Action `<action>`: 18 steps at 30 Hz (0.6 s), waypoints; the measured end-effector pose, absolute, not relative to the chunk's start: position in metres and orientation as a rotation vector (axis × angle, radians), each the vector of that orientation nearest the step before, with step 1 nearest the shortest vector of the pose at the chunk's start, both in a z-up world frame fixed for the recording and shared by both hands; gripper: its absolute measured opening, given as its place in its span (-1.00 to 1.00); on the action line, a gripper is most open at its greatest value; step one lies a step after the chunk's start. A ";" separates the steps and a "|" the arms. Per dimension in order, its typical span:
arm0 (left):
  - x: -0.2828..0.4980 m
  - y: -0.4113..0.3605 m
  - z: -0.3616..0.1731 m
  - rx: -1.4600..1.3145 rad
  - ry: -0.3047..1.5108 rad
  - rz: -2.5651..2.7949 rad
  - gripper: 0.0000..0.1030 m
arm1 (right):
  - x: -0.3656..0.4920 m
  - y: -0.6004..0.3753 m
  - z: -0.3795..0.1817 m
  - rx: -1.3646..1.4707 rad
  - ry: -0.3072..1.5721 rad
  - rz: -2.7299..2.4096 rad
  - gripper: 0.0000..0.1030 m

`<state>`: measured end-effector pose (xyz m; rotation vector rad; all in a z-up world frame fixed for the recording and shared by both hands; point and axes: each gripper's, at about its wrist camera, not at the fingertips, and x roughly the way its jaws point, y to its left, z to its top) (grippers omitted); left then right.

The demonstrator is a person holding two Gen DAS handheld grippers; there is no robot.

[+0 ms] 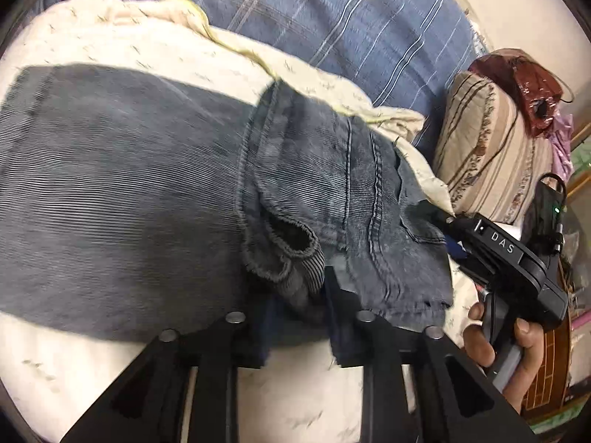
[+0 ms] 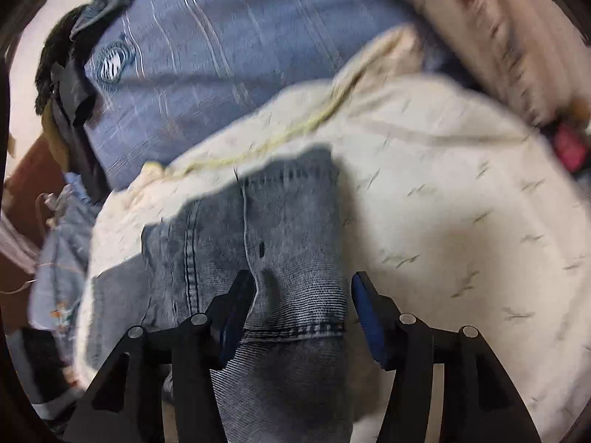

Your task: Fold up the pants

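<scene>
straddling the soft, heavy grey-blue denim pants (image 2: 291, 243) with my spread right gripper (image 2: 301, 313), i'd pinch the thick hem; left gripper (image 1: 295, 317) likewise unclenched.

Your bed (image 1: 92, 361) is covered by a cream sheet (image 2: 461, 184) with small dash marks. On it you have the dark grey pants (image 1: 110, 184) spread flat, partly folded over, with a blue striped blanket (image 1: 332, 26) beyond them and a striped pillow (image 1: 491, 147) beside it.
</scene>
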<state>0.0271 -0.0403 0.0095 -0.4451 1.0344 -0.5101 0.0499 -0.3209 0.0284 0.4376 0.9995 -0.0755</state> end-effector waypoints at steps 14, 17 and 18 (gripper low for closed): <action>-0.031 0.107 0.011 -0.731 0.960 -0.273 -0.22 | 0.015 -0.186 0.026 0.444 0.927 0.335 0.25; -0.040 0.139 0.003 -0.866 0.904 -0.187 -0.05 | 0.020 -0.167 0.018 0.404 0.964 0.338 0.27; -0.038 0.144 0.000 -0.889 0.913 -0.171 -0.05 | 0.022 -0.164 0.017 0.394 0.966 0.336 0.27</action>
